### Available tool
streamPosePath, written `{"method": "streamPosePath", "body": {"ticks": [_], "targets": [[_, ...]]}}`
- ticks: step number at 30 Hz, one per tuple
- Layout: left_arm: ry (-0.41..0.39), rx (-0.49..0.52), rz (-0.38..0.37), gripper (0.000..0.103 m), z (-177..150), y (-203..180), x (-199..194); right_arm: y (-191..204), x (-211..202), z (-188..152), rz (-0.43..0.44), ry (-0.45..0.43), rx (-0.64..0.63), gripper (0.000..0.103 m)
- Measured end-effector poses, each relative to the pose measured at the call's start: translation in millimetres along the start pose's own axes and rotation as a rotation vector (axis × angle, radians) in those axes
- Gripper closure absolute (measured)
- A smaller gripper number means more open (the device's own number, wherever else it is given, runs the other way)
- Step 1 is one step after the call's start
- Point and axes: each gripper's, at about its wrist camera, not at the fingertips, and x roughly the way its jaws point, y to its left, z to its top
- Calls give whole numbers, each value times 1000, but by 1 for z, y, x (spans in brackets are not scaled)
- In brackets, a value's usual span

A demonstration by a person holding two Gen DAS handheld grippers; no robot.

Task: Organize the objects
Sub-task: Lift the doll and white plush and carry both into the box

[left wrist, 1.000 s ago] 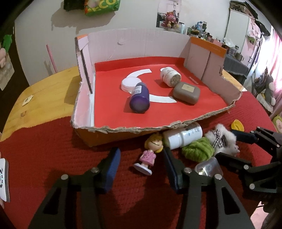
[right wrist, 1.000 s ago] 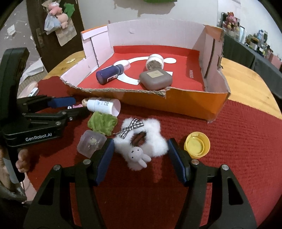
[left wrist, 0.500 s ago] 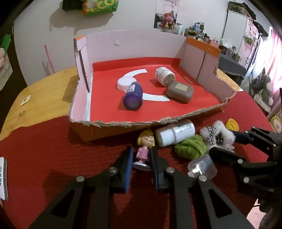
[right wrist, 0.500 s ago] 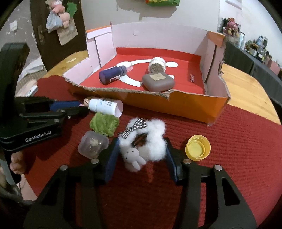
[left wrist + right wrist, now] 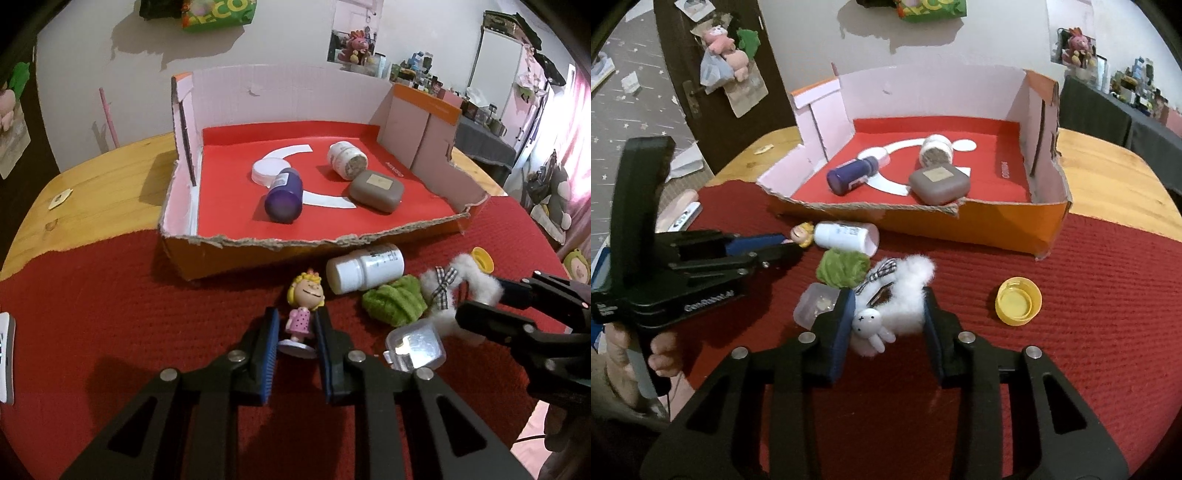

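My left gripper (image 5: 295, 325) is shut on a small doll figurine (image 5: 303, 310) with yellow hair and a pink dress, standing on the red cloth. My right gripper (image 5: 888, 317) is shut on a white fluffy scrunchie with a bunny and bow (image 5: 905, 295). An open cardboard box (image 5: 258, 247) with a red floor lies beyond. It holds a purple bottle (image 5: 284, 195), a white jar (image 5: 345, 160), a brown case (image 5: 376, 190) and a white lid (image 5: 267, 170).
On the cloth by the box front lie a white bottle (image 5: 365, 269), a green knitted scrunchie (image 5: 393, 301), a clear plastic box (image 5: 413, 345) and a yellow cap (image 5: 1017, 304). A wooden table (image 5: 92, 184) extends to the left and behind.
Both grippers have closed: the left on the doll, the right on the fluffy scrunchie. Both moved slightly forward toward their objects.
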Motion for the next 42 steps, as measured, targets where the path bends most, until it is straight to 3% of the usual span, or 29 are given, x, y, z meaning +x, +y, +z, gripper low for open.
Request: {"method": "streamPosePath", "body": {"ticks": [9,28,42], "targets": [[-27,-5,-14,83,-2,-2,-13,4,-16,5,24,-40,11,69],[-56,1,-27,83,3,-5,-28,4,-16,6,47,-36,15,69],[-89,36,-42,82,41,-13,-34,0,-27,46,49,-88,-15,69]]}}
